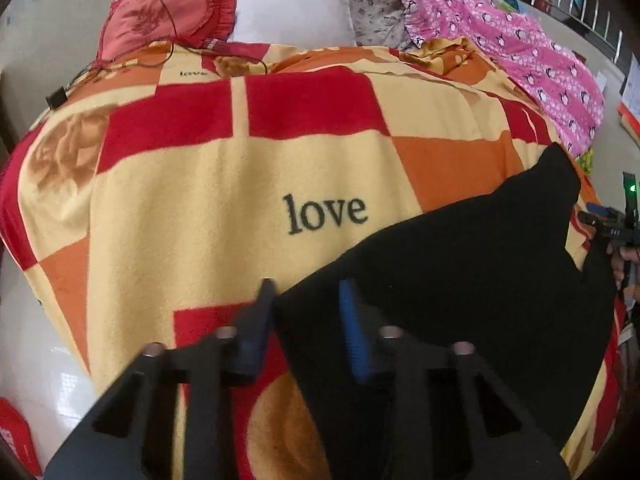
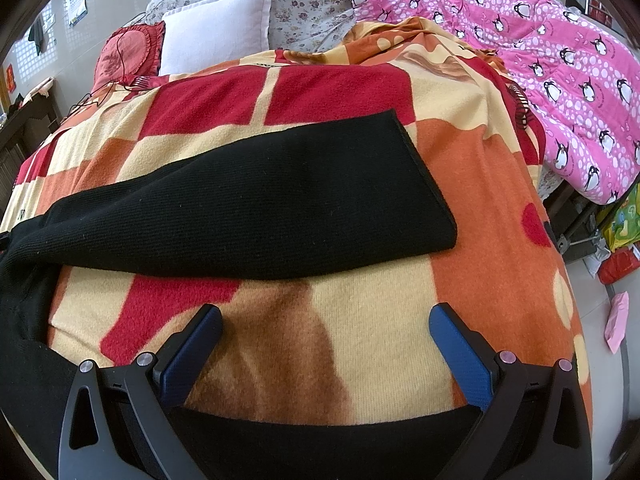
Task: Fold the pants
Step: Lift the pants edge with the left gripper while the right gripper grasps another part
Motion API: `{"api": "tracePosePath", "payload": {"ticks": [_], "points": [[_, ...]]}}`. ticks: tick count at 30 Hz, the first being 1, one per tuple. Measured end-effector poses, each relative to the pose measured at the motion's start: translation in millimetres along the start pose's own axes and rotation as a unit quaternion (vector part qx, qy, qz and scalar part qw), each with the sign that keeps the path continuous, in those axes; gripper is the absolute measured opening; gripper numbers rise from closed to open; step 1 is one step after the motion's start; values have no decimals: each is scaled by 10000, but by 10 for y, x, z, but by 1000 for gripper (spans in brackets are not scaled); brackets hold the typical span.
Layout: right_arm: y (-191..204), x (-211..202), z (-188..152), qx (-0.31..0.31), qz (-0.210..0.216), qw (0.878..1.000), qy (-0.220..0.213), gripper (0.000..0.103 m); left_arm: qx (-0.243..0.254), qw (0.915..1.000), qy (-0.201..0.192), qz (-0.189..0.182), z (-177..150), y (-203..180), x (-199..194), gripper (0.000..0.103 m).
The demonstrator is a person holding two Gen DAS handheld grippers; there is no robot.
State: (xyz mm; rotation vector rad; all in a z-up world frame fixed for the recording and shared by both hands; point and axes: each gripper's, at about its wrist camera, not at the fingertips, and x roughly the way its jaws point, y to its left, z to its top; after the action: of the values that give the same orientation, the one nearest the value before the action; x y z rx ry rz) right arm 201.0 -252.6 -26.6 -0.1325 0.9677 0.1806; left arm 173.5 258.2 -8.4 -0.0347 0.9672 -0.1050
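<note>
Right wrist view looks down over the right gripper (image 2: 326, 344), whose blue-padded fingers (image 2: 460, 354) stand wide apart, released, with only blanket showing between them. A strip of the black pants (image 2: 256, 200) lies right at the gripper's base, along the bottom edge of the picture, and climbs the left edge (whether the fingers touch it there cannot be told). Beyond the bare strip of blanket (image 2: 480, 208), one leg of the pants lies flat across the bed, running from the left edge to a squared hem just right of centre. Farther back sit a white pillow (image 2: 220, 32), a red frilled cushion (image 2: 128, 56) to its left, a floral cover (image 2: 304, 4) behind, and a pink penguin quilt (image 2: 560, 80) bunched along the right side. From the left wrist view, the left gripper (image 1: 306, 292) has its fingers (image 1: 352, 328) parted by a moderate gap, not clamped on anything; the left finger rests over the blanket (image 1: 200, 184), the right one over the pants (image 1: 460, 280), whose edge runs between them. Past the fingertips the word "love" is printed on the blanket, and the other gripper (image 1: 612, 224) shows at the far right edge beside the pants.
</note>
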Motion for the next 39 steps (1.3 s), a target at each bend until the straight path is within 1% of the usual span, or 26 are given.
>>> {"api": "tracePosePath", "payload": {"ticks": [1, 2, 6, 9, 10, 12, 14, 15, 16, 18, 20, 22, 24, 25, 26, 27, 28, 29, 31, 33, 36, 39], "points": [[0, 0, 0, 1, 2, 10000, 0, 102, 52, 10000, 7, 56, 3, -20, -12, 7], [0, 1, 0, 0, 1, 10000, 0, 102, 149, 9998, -5, 126, 2, -56, -45, 5], [-4, 0, 1, 2, 4, 10000, 0, 102, 417, 9984, -185, 343, 2, -205, -253, 3], [-4, 1, -1, 3, 13, 10000, -3, 102, 472, 9973, -336, 442, 8, -311, -454, 3], [-10, -5, 6, 28, 47, 10000, -10, 102, 474, 9966, -392, 547, 15, -364, -538, 3], [-28, -27, 35, 52, 223, 9997, 17, 102, 368, 9952, -485, 764, 33, -445, -679, 3], [-155, -148, 184, 209, 566, 9982, 53, 89, 237, 9937, -597, 922, 49, -509, -806, 3], [-237, -232, 260, 348, 680, 9971, -20, 89, 172, 9932, -641, 957, 51, -531, -837, 3], [-409, -402, 413, 625, 864, 9940, -232, 91, 45, 9926, -705, 986, 64, -558, -890, 3], [-624, -558, 606, 887, 997, 9904, -360, 92, -175, 9914, -785, 1032, 89, -595, -943, 3], [-842, -609, 825, 1120, 1220, 9858, -274, 92, -469, 9897, -847, 1055, 108, -620, -976, 3], [-934, -550, 925, 1209, 1428, 9822, -162, 92, -754, 9874, -934, 1034, 105, -662, -998, 3], [-976, -393, 998, 1222, 1501, 9811, 64, 80, -865, 9860, -990, 1024, 89, -722, -1005, 3], [-965, -282, 1039, 1229, 1562, 9799, 192, 68, -928, 9852, -1028, 1014, 79, -754, -1014, 3], [-957, -189, 1063, 1267, 1646, 9777, 299, 61, -988, 9840, -1056, 1039, 72, -766, -1021, 3], [-974, -131, 1053, 1280, 1747, 9755, 378, 59, -1016, 9833, -1071, 1067, 72, -790, -1025, 3], [-941, -75, 1059, 1266, 1831, 9740, 431, 54, -1071, 9818, -1116, 1098, 67, -788, -1032, 3], [-910, -20, 1096, 1222, 1826, 9746, 422, 50, -1097, 9811, -1131, 1119, 62, -801, -1035, 3], [-840, 79, 1173, 1098, 1835, 9760, 406, 49, -1230, 9795, -1139, 1116, 49, -770, -1031, 3], [-808, 185, 1224, 1024, 1690, 9791, 474, 45, -1349, 9790, -1120, 1042, 30, -749, -1023, 3], [-799, 325, 1294, 900, 1643, 9808, 535, 40, -1340, 9788, -1093, 1102, 7, -760, -999, 3], [-828, 413, 1319, 798, 1547, 9832, 557, 39, -1433, 9775, -1080, 1113, -7, -738, -978, 3]]}}
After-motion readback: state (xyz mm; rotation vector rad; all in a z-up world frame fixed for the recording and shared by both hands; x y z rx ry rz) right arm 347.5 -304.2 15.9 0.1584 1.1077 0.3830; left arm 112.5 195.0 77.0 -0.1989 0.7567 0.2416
